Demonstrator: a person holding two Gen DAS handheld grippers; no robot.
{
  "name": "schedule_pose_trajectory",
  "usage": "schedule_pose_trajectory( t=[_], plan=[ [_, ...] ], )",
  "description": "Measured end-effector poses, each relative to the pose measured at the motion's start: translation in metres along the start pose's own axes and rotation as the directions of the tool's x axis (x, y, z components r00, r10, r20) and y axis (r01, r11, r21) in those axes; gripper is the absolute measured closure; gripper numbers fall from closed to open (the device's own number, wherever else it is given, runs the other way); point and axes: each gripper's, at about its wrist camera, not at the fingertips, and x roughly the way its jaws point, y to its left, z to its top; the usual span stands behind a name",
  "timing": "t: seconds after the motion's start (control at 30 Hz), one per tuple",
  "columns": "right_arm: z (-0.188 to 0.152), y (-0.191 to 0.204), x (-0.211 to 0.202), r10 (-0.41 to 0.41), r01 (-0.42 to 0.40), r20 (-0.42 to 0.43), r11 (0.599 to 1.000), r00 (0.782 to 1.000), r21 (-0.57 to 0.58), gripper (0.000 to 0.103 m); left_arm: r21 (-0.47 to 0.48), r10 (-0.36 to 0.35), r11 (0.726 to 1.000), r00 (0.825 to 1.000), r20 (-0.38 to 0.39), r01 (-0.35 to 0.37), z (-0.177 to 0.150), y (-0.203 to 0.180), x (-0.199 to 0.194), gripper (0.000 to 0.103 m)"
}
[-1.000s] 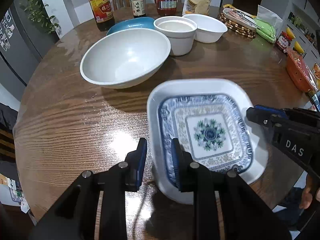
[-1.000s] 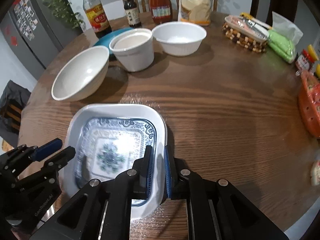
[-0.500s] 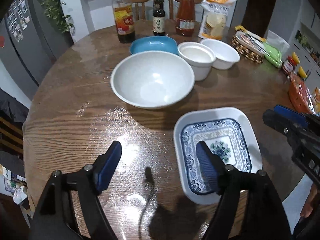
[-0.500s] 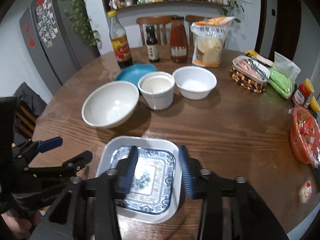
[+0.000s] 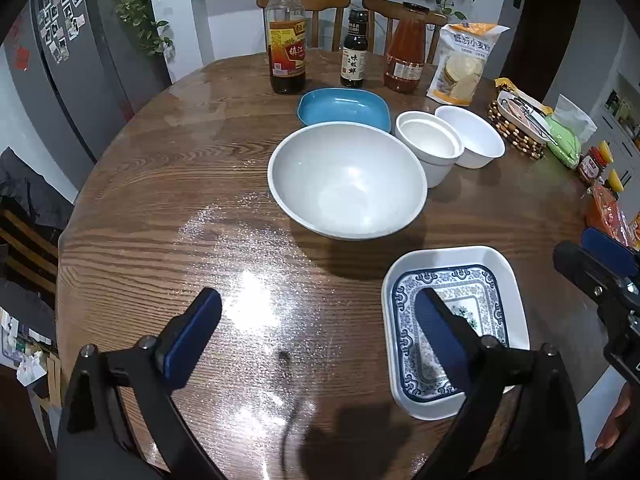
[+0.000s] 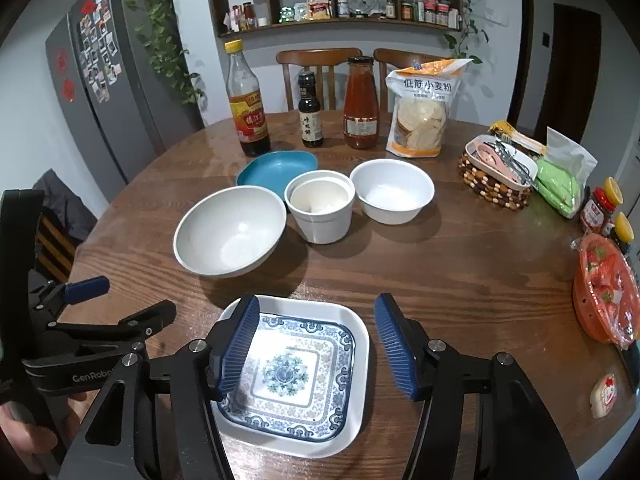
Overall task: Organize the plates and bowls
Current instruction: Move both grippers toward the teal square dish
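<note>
The square patterned plate (image 6: 296, 364) lies flat on the wooden table (image 6: 460, 264) near its front edge, released. Both the left gripper (image 5: 316, 328) and the right gripper (image 6: 316, 348) have just been opening and hold nothing. The large white bowl (image 6: 230, 234), the white cup-shaped bowl (image 6: 320, 210), the small white bowl (image 6: 392, 190) and the blue dish (image 6: 276, 168) stand separately, so I judge most stacking is not yet done.

The square patterned plate (image 6: 296, 372), clamped at its rim by both grippers a second ago, is now released and lies flat on the table (image 5: 168, 208). The jaws of the left gripper (image 5: 320, 328) have just been opening and are spread wide, nothing gripped. The right gripper (image 6: 316, 344) has been opening too and is lifted above the plate.
</note>
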Motion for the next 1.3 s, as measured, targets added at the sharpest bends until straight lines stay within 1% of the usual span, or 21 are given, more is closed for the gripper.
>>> schedule_pose_trajectory(
  t=[0.07,0.23,0.37,0.4,0.5,0.53,0.63,0.7,0.77,0.87,0.93,1.03,1.13,1.2,1.3],
  plan=[
    [0.001,0.0,0.0,0.0,0.0,-0.001,1.0,1.0,0.0,0.041,-0.006,0.001,1.0,1.0,0.0,-0.001,0.001,0.002,0.0,0.003],
    [0.004,0.001,0.005,0.016,-0.016,-0.022,1.0,1.0,0.01,0.034,-0.015,0.002,1.0,1.0,-0.003,-0.002,0.005,0.01,0.002,0.001],
    [0.007,-0.003,0.018,0.084,-0.08,-0.087,0.996,0.993,0.051,0.032,-0.032,-0.008,0.999,1.0,-0.014,0.007,0.011,0.018,0.005,0.001],
    [0.009,-0.005,0.023,0.111,-0.104,-0.111,0.992,0.988,0.068,0.032,-0.038,-0.012,0.999,1.0,-0.018,0.011,0.013,0.021,0.006,0.001],
    [0.014,-0.013,0.033,0.175,-0.156,-0.142,0.978,0.974,0.136,0.032,-0.047,-0.02,0.999,1.0,-0.017,0.019,0.023,0.031,0.007,0.001],
    [0.018,-0.015,0.034,0.18,-0.158,-0.144,0.976,0.973,0.147,0.032,-0.051,-0.022,0.998,1.0,-0.012,0.021,0.027,0.034,0.007,0.001],
    [0.036,-0.015,0.036,0.171,-0.152,-0.125,0.977,0.977,0.148,0.032,-0.051,-0.018,0.999,1.0,0.013,0.018,0.045,0.044,0.003,0.001],
    [0.052,-0.015,0.038,0.166,-0.149,-0.113,0.978,0.98,0.147,0.032,-0.044,-0.004,0.999,0.999,0.046,0.006,0.061,0.051,-0.001,0.001],
    [0.075,-0.014,0.042,0.161,-0.147,-0.094,0.979,0.983,0.138,0.032,-0.032,0.011,0.999,0.997,0.074,-0.009,0.078,0.055,-0.003,0.001],
    [0.105,-0.011,0.051,0.14,-0.131,-0.071,0.984,0.988,0.121,0.032,-0.016,0.013,1.0,0.994,0.104,-0.011,0.107,0.06,-0.004,0.001],
    [0.123,-0.011,0.06,0.131,-0.121,-0.076,0.985,0.989,0.121,0.032,-0.003,0.018,1.0,0.992,0.122,-0.018,0.127,0.06,-0.004,0.001],
    [0.148,-0.01,0.083,0.141,-0.129,-0.099,0.984,0.985,0.122,0.032,0.023,0.02,0.999,0.99,0.137,-0.024,0.154,0.059,0.001,0.001],
    [0.17,-0.011,0.113,0.143,-0.123,-0.137,0.982,0.98,0.142,0.032,0.039,0.015,0.999,0.992,0.128,-0.02,0.18,0.056,0.015,0.001],
    [0.178,-0.014,0.129,0.132,-0.108,-0.155,0.982,0.979,0.154,0.032,0.056,0.004,0.998,0.994,0.106,-0.01,0.196,0.054,0.031,0.001],
    [0.187,-0.017,0.163,0.102,-0.069,-0.205,0.985,0.974,0.16,0.032,0.071,-0.011,0.997,0.998,0.061,0.007,0.212,0.053,0.06,0.001]
  ],
)
